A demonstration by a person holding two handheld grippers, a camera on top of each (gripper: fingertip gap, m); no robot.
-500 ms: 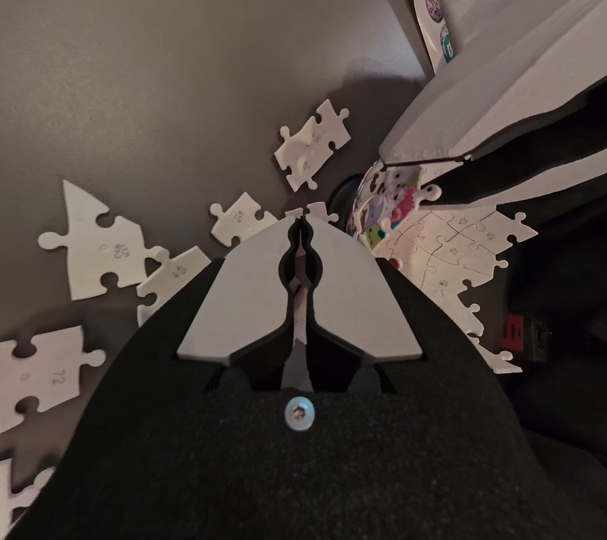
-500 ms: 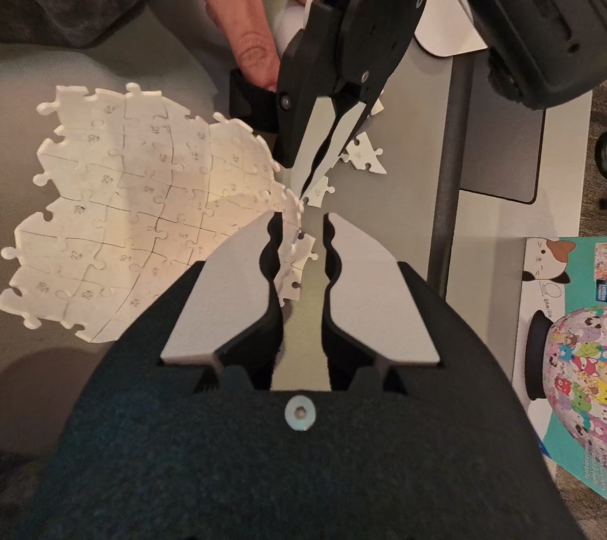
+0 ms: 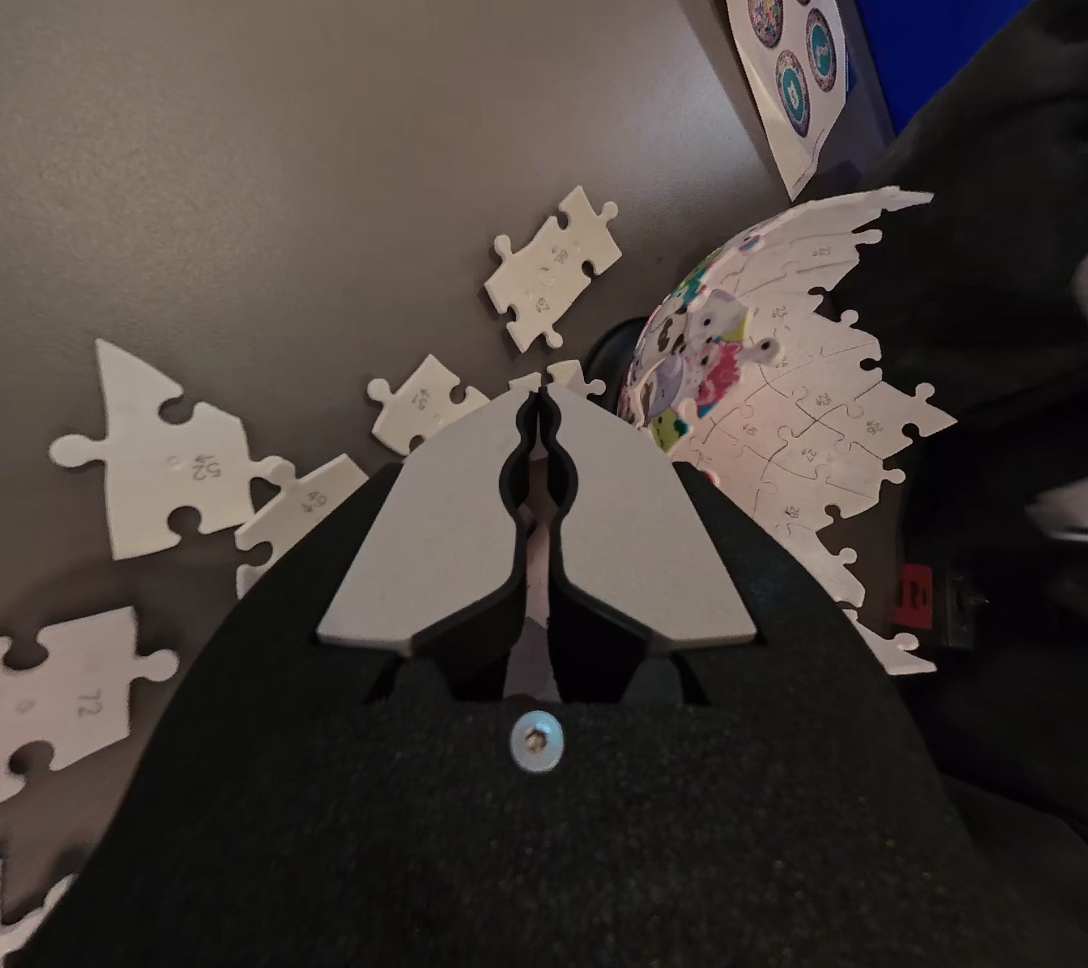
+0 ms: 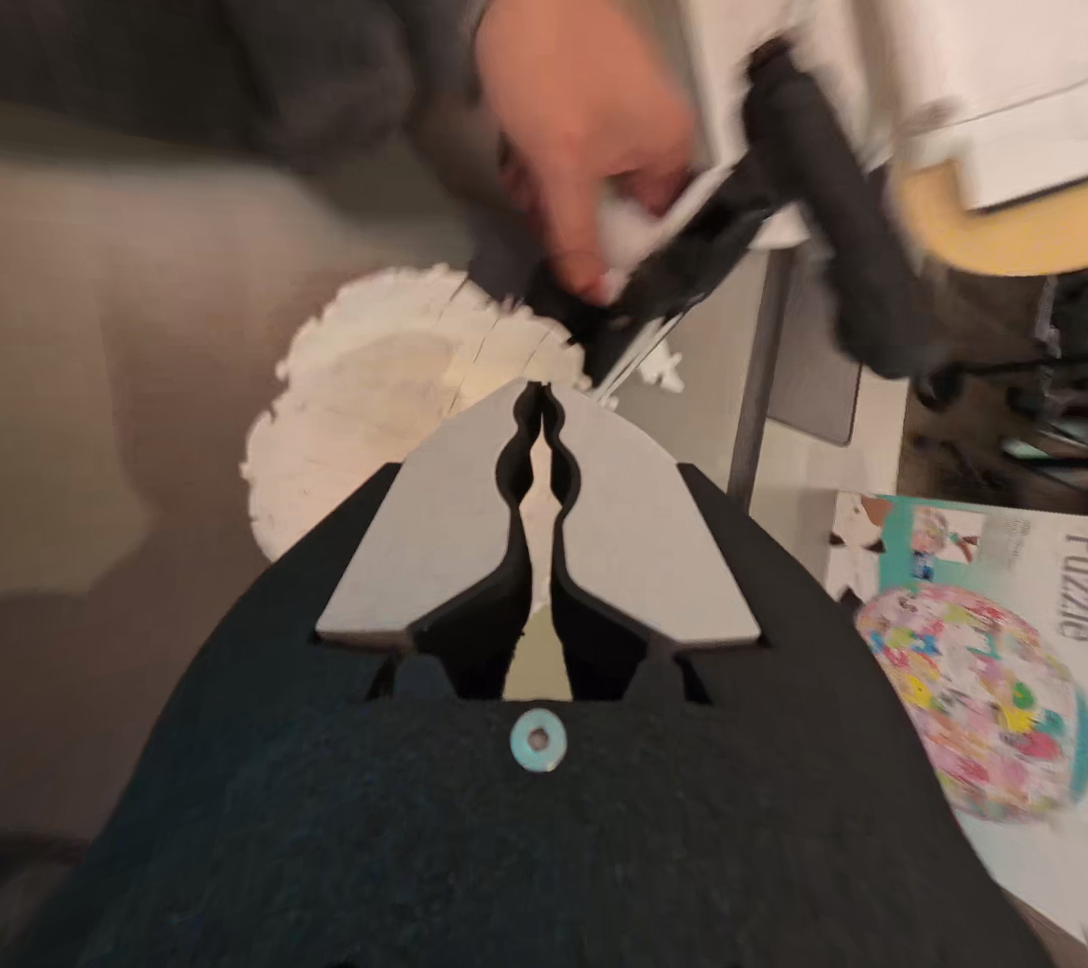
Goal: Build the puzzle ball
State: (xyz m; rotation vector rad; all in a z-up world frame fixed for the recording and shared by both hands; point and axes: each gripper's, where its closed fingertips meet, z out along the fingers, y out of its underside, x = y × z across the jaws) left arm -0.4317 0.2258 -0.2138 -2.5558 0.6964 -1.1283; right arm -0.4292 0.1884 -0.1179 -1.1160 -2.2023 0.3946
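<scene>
The half-built puzzle ball [image 3: 789, 410] is seen at right of the left wrist view, its white shell [image 4: 377, 410] at centre-left of the blurred right view. The left gripper [image 3: 538, 395] is pinched on a piece, barely visible; the right gripper [image 4: 538, 392] is closed, contents unclear. The shell could be split by pressure. Loose pieces [image 3: 176, 457] lie at lower left; the box [image 4: 965, 663] sits lower right.

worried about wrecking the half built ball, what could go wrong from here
1. The half-built shell shows no gripper steadying it in the left wrist view; pressing a piece in could tip it or pop its seams.
2. The right wrist view is motion-blurred, with the shut right gripper close to the shell rim; it might knock it.
3. The left gripper hovers over loose pieces, which it could sweep aside.
</scene>
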